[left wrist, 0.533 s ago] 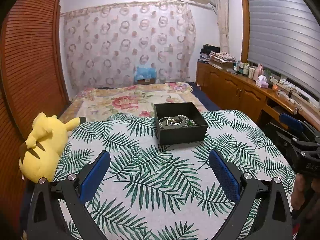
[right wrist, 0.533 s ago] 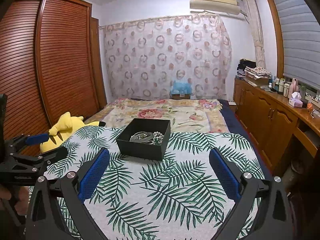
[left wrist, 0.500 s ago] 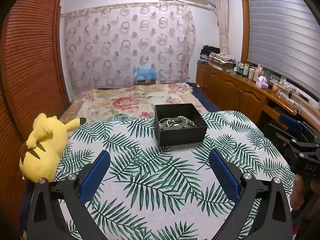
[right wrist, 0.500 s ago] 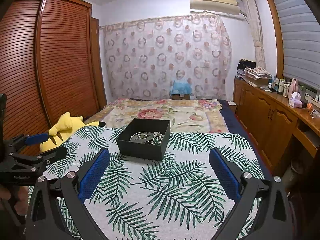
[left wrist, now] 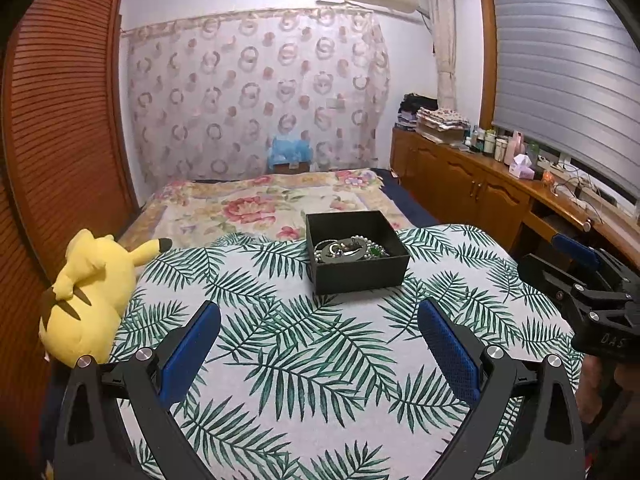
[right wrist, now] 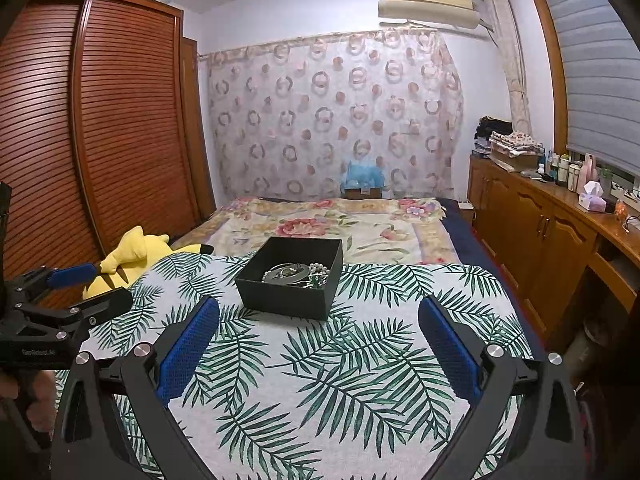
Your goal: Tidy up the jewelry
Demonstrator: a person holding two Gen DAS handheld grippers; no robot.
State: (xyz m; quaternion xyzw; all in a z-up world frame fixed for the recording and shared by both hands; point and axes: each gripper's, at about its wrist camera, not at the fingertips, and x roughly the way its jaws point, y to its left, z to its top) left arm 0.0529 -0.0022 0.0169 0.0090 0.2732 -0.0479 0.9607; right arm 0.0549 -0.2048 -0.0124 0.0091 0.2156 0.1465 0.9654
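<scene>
Since half-second back: nothing shifted, both views near identical, so no progress either way.

My left tongs (left wrist: 319, 340) spread wide, empty, low over leaf-print cloth (left wrist: 304, 360).

My right tongs (right wrist: 319, 338) same: gaping, empty.

One black box (left wrist: 356, 254) on cloth, ahead of both.

Jewelry (left wrist: 348, 249) heaped inside box: one tangle, beads, metal pieces, green bit; separate pieces uncountable.

One yellow plush (left wrist: 86, 296) at left.
</scene>
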